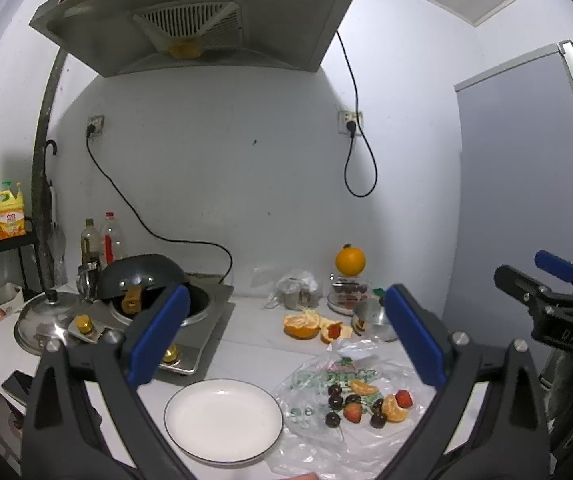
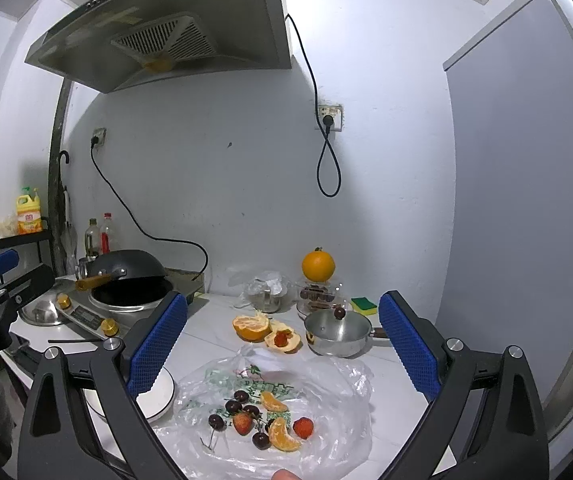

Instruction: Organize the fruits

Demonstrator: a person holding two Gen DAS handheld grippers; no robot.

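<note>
Viewing left wrist: left tool (image 1: 286, 336) spread wide, gripping nothing, above the tabletop (image 1: 246, 344). White plate (image 1: 224, 420) at 6 o'clock; fruits (image 1: 366, 402) on plastic bag (image 1: 326, 440) at 5 o'clock.

Right wrist: right tool (image 2: 282, 344) spread, empty; fruits at 6 o'clock, plate at 8 o'clock.

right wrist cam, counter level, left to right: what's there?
Pot lid → wok → white plate → peeled orange → small steel pot → green-yellow sponge. The fruit pieces on the plastic bag lie in front, spanning the middle.
</note>
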